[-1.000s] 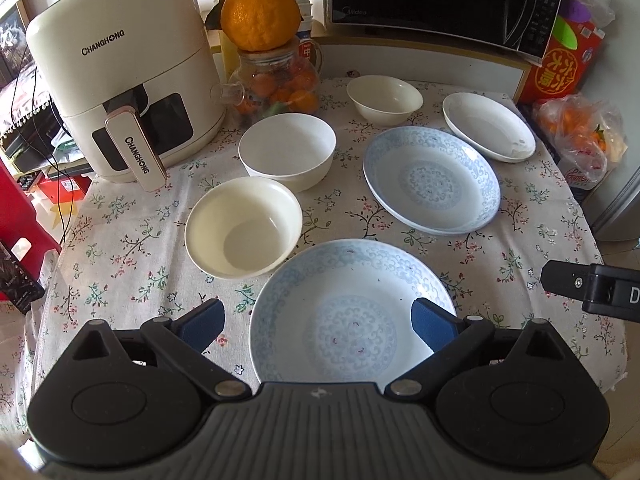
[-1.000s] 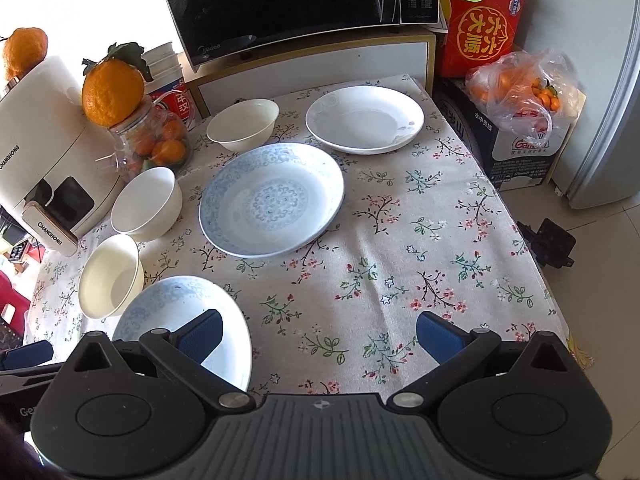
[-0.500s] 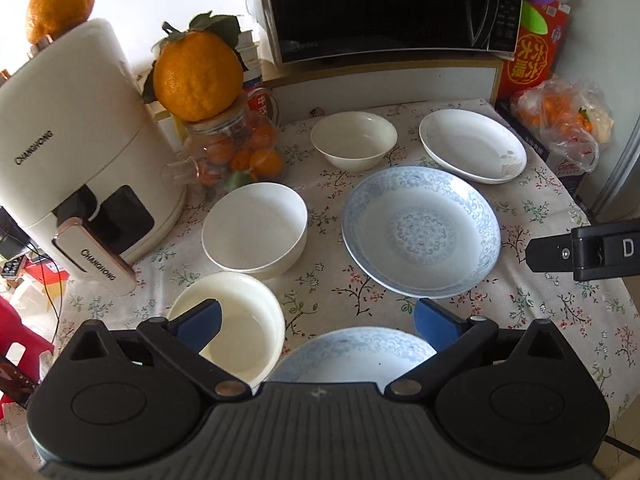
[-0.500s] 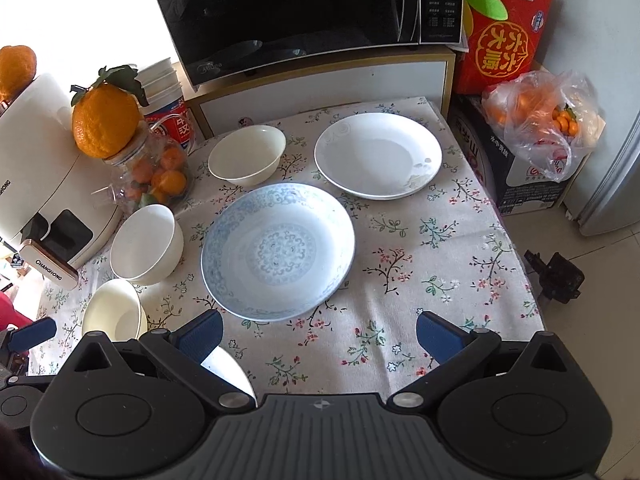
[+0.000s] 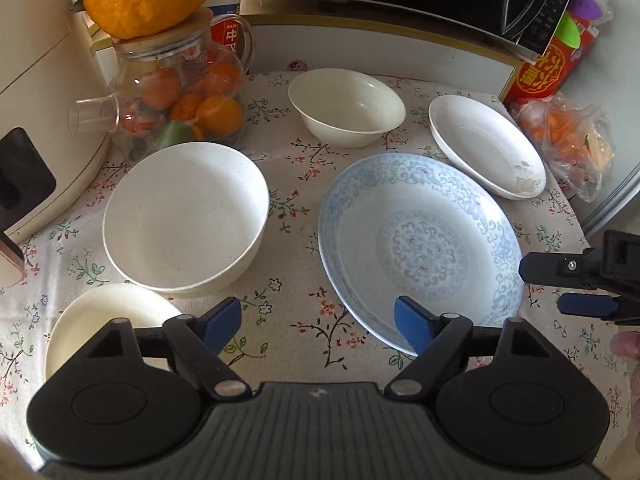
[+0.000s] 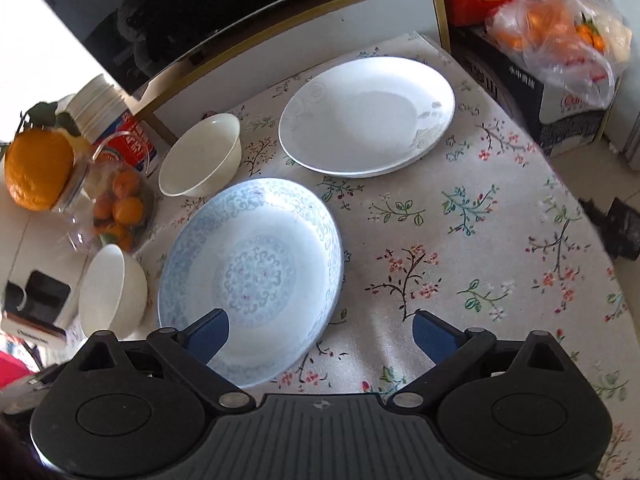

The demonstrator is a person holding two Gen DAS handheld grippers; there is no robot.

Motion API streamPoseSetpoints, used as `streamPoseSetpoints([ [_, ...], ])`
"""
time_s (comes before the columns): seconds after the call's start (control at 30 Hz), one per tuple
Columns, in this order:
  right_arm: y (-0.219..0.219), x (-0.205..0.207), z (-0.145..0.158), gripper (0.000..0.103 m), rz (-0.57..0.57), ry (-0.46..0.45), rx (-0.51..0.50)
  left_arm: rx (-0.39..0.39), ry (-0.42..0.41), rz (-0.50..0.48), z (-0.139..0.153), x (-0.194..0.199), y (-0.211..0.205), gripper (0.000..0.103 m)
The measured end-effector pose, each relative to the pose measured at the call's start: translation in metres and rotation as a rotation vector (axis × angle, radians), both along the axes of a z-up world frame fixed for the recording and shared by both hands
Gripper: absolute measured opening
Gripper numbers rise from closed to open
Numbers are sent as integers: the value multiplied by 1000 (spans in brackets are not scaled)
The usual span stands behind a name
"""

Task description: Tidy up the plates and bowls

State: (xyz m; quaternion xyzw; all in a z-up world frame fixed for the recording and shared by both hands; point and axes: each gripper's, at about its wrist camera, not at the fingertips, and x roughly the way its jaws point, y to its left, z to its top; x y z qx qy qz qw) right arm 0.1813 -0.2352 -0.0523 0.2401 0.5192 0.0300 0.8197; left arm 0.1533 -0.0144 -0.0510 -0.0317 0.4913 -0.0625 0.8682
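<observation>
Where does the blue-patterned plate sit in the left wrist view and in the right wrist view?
Left wrist: blue-patterned plate right of centre, just ahead of the right-hand fingertip.
Right wrist: the plate lower left of centre, behind the left-hand fingertip.
Shared landmark: the plain white plate, beyond it to the right in both.

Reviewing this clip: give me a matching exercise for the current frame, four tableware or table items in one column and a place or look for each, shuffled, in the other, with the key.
Column 1
1. blue-patterned plate
2. plain white plate
3. glass jar
4. small cream bowl

Column 2
A. holds small oranges, with a big orange on its lid
B. far right corner of the table, next to the bag of fruit
C. nearest both grippers, ornate centre medallion
D. at the back of the table, in front of the microwave

Pairs: 1-C, 2-B, 3-A, 4-D
</observation>
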Motion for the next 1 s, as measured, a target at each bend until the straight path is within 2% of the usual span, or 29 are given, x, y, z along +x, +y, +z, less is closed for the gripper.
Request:
streamPoseSetpoints([
  [0.13,-5,5,-13,91,-64,13,71,-55,13,-19,-8,7,5,71],
  [0.2,-5,6,-18,90,-85,21,89,-57,20,-27,-14,11,6,60],
  [0.27,-6,8,-22,85,-106,26,126,-71,32,-24,-21,15,8,54],
  [0.47,-10,9,-33,67,-168,33,224,-106,14,-27,-25,16,12,48],
  [0.57,-10,8,-36,55,-187,25,233,-123,4,-55,-26,14,13,36],
  [0.63,-10,8,-37,40,-188,23,246,-147,11,-63,-28,15,13,29],
  [0.77,-8,7,-38,27,-193,30,238,-177,12,-69,-29,16,15,16],
  [0.83,-8,7,-37,15,-190,32,201,-200,15,-63,-30,17,18,16],
  [0.9,-9,6,-38,8,-200,44,199,-221,19,-58,-32,18,21,15],
  [1.0,-13,5,-40,6,-216,58,219,-268,27,-37,-34,17,29,13],
])
